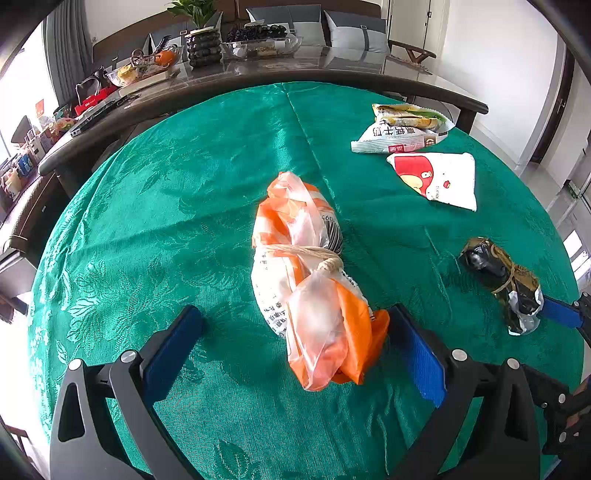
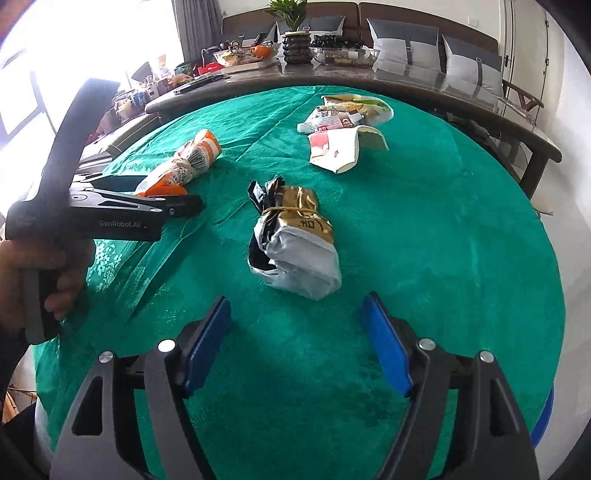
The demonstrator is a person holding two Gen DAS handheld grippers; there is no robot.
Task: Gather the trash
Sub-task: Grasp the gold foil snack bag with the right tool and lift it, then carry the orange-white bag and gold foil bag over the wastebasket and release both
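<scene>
Green tablecloth (image 1: 166,221), tied orange bag (image 1: 310,273)

The tied bag (image 1: 306,273) lies on the tablecloth (image 1: 166,206), its near end between the left gripper's (image 1: 295,332) jaws, close by the right-hand pad. The bundle (image 2: 295,240) lies just ahead of the right gripper (image 2: 297,314), outside its spread jaws. Beyond the bundle, to its right, lie 3 wrappers (image 2: 345,129) close together. Behind the tablecloth stands a counter (image 1: 332,70) bearing bowls (image 1: 260,46) and a plant (image 1: 199,33).
</scene>
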